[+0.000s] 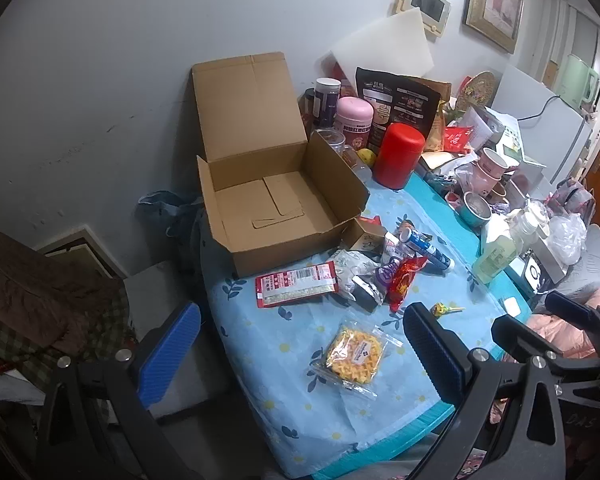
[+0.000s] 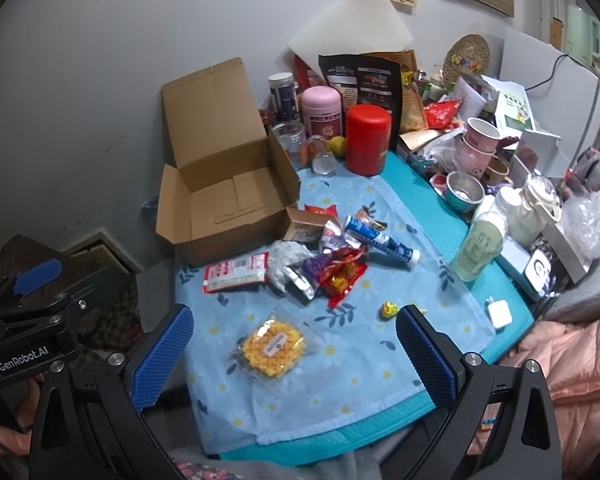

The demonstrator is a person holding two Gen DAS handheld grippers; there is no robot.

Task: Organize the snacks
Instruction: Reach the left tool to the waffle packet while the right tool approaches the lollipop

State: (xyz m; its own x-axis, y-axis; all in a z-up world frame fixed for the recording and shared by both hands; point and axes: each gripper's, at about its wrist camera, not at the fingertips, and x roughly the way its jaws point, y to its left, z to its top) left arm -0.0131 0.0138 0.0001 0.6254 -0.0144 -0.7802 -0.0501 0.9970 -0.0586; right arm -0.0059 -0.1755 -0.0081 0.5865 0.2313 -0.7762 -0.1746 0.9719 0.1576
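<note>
An open cardboard box [image 1: 268,204] [image 2: 220,204] stands empty at the table's far left corner. In front of it lies a pile of snacks: a red-and-white packet [image 1: 296,284] [image 2: 236,272], a red wrapper [image 1: 404,280] [image 2: 344,280], a blue-and-white tube [image 1: 428,248] [image 2: 384,242] and silver packs. Nearer lies a wrapped yellow waffle [image 1: 354,354] [image 2: 274,346], with a small lollipop [image 1: 440,309] [image 2: 389,309] to its right. My left gripper [image 1: 296,344] hangs open above the near table edge. My right gripper [image 2: 294,346] is open too, framing the waffle from above.
Along the back and right of the blue floral tablecloth [image 2: 364,364] stand a red canister [image 1: 398,156], a pink jar [image 1: 354,120], a black pouch, cups, a steel bowl [image 2: 464,192] and bottles [image 2: 480,248]. A white charger [image 2: 499,314] lies near the right edge.
</note>
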